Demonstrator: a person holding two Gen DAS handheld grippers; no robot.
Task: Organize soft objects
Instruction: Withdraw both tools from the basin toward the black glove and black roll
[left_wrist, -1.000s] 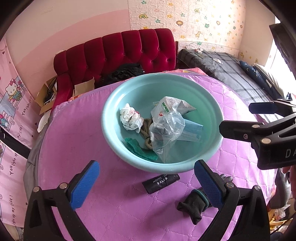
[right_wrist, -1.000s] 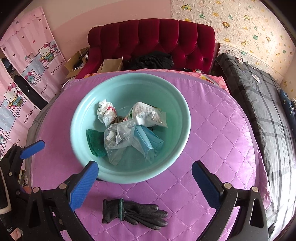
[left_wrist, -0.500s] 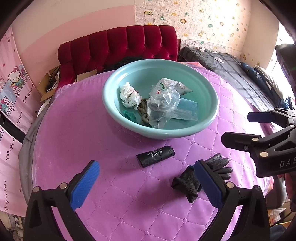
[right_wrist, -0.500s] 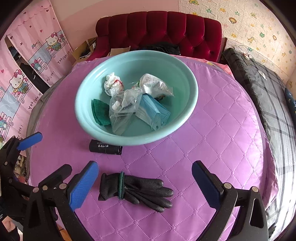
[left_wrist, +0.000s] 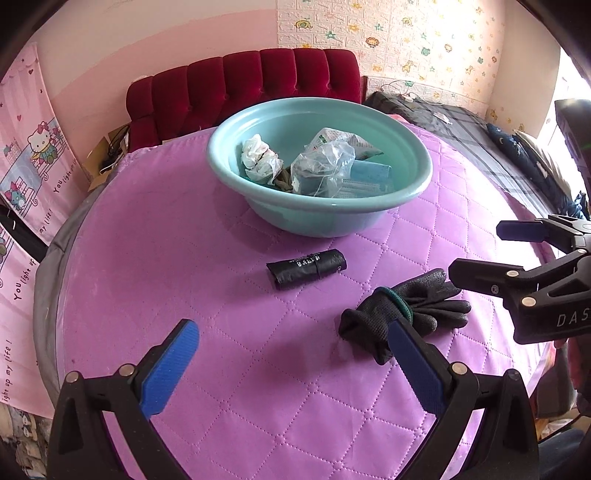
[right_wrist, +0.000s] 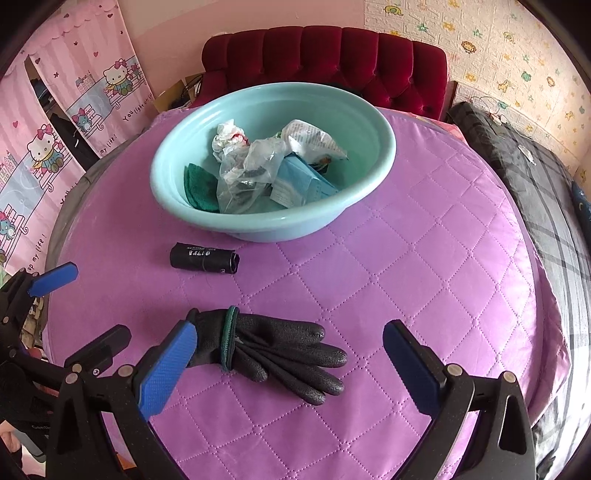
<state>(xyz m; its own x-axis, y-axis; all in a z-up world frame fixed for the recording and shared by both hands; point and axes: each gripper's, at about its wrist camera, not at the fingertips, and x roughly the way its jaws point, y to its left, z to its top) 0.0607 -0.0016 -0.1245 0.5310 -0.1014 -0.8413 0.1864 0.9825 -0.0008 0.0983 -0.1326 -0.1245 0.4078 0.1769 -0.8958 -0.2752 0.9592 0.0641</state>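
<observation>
A pair of black gloves (right_wrist: 273, 347) lies on the purple quilted table (right_wrist: 424, 258), also seen in the left wrist view (left_wrist: 402, 314). A black roll (right_wrist: 204, 257) lies between the gloves and a teal basin (right_wrist: 369, 177); the roll (left_wrist: 306, 267) and the basin (left_wrist: 321, 218) show in the left wrist view too. The basin holds plastic bags (right_wrist: 243, 173), a blue pack (right_wrist: 303, 184) and a green cloth (right_wrist: 199, 186). My right gripper (right_wrist: 291, 365) is open and empty, just behind the gloves. My left gripper (left_wrist: 291, 365) is open and empty, left of the gloves.
A red tufted headboard (left_wrist: 258, 85) stands behind the table. A dark plaid bed (right_wrist: 546, 192) lies to the right. Pink cartoon curtains (right_wrist: 55, 122) hang on the left. Cardboard boxes (left_wrist: 110, 155) sit by the headboard.
Both grippers have drawn back from the basin toward the table's near side. The gloves and the black roll now show fully in front of them. Both stay open.
</observation>
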